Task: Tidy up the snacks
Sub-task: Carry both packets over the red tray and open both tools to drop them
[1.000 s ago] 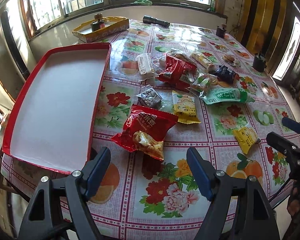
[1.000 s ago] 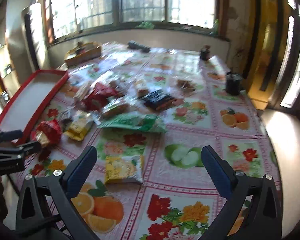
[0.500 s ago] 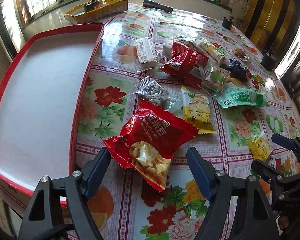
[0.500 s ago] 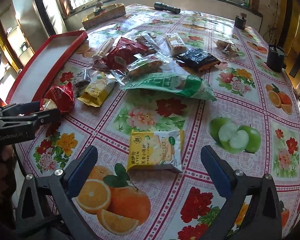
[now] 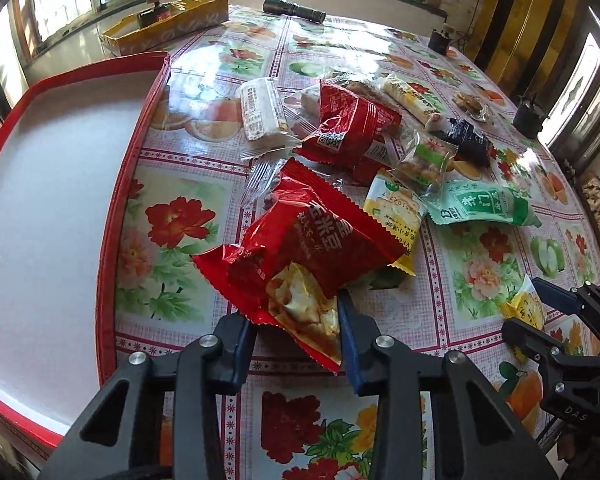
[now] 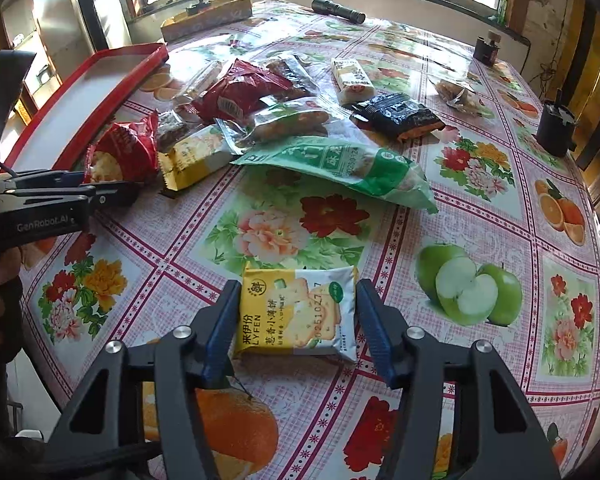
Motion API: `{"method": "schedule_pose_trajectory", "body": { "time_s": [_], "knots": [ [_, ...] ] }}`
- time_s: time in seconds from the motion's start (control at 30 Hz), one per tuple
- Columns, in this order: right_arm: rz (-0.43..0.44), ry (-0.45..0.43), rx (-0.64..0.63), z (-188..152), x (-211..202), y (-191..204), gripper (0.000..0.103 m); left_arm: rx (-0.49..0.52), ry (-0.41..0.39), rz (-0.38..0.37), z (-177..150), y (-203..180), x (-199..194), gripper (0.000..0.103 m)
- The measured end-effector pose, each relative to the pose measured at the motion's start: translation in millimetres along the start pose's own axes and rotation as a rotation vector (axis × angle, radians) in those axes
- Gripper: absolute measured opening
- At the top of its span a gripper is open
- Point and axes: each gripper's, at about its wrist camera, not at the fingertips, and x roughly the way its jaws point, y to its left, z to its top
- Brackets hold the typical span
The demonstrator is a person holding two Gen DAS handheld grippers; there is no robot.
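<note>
A red snack packet (image 5: 312,236) with a clear window lies on the flowered tablecloth beside the red-rimmed white tray (image 5: 112,216). My left gripper (image 5: 296,332) is closing, and its blue pads press the packet's near end, which is crumpled and tipped up. The right wrist view shows the same packet (image 6: 124,148) at the left gripper's (image 6: 116,194) tips. A yellow cracker packet (image 6: 296,316) lies flat between the pads of my right gripper (image 6: 297,286), whose jaws are closing and touch its two sides. In the left wrist view the right gripper (image 5: 526,306) is at the far right.
Several more snacks lie piled mid-table: a second red packet (image 5: 348,128), a green packet (image 5: 480,204), a yellow packet (image 5: 396,208), a black one (image 5: 468,140). Behind stand a flashlight (image 5: 294,10), a yellow box (image 5: 168,26) and a dark cup (image 6: 554,128). A person's hand (image 6: 4,268) holds the left gripper.
Both grippers came down toward the table and narrowed from wide open. The left one took hold of the red packet's near end; the right one closed in on the yellow cracker packet.
</note>
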Motion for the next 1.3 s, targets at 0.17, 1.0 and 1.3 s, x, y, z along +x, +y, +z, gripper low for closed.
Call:
{"method": "schedule_pose_trajectory", "body": {
  "time_s": [0.17, 1.0, 1.3],
  "knots": [
    [0.072, -0.012, 0.042, -1.7, -5.5, -5.8, 0.056, -0.018, -0.034, -0.049, -1.8, 1.6, -11.7, 0.034],
    [0.306, -0.074, -0.071, 38.0, -21.9, 70.4, 0.055, -0.152, -0.206, 0.053, -13.8, 64.8, -88.7, 0.034],
    [0.481, -0.103, -0.211, 75.7, -10.6, 150.0, 0.056, -0.261, -0.233, 0.167, -17.9, 118.5, -97.5, 0.034]
  ]
}}
